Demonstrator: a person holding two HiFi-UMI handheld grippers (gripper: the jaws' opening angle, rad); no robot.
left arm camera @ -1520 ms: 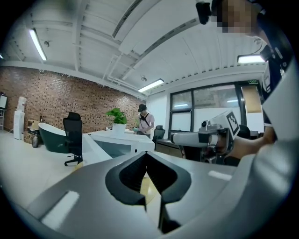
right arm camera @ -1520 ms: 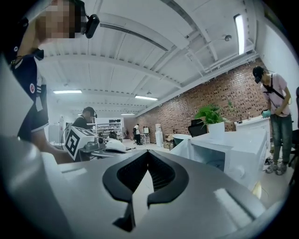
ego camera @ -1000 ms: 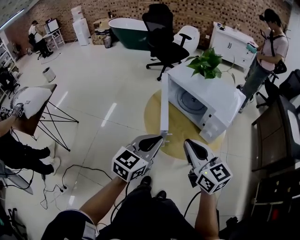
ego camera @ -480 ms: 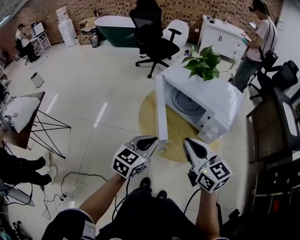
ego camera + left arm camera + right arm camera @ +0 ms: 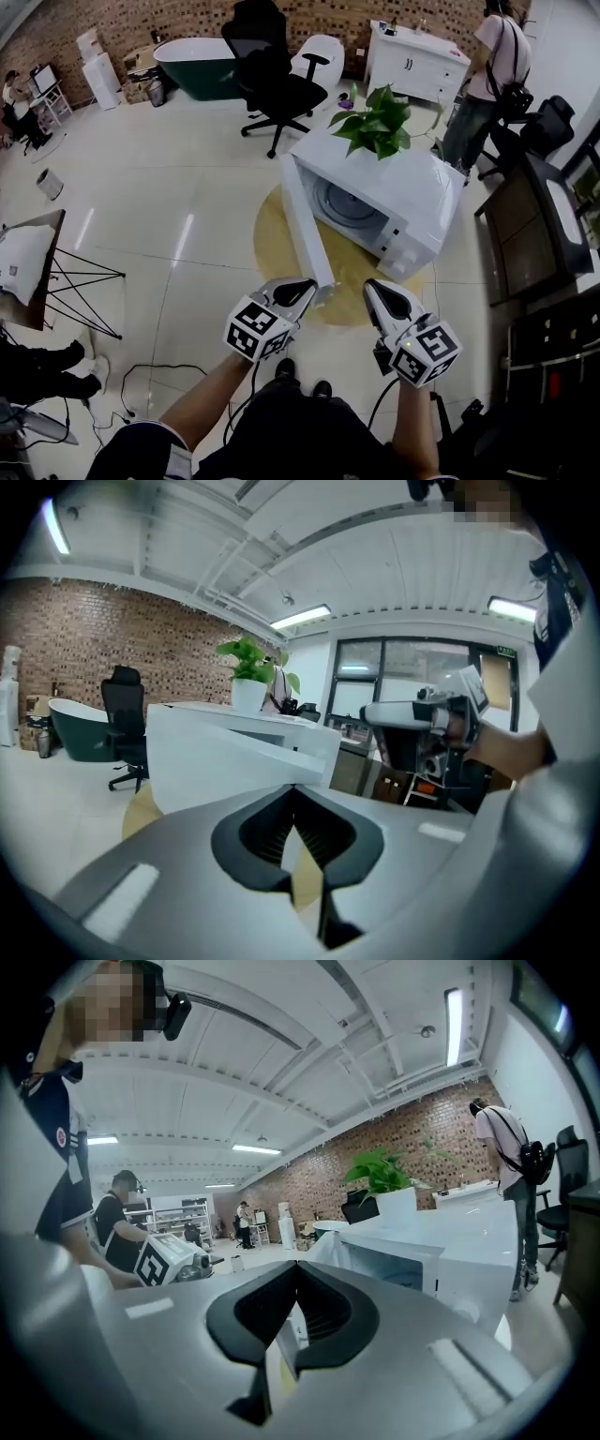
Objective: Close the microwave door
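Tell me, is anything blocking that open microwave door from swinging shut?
Nothing visible does. The door stands open, the cavity behind it shows only its turntable, and the potted plant sits on top of the microwave, clear of the door's swing.

White microwave (image 5: 412, 192) on round yellow surface (image 5: 272, 253), mid-scene. Door (image 5: 305, 225) hinged at left, swung wide open toward the near side; round turntable (image 5: 349, 204) exposed inside.
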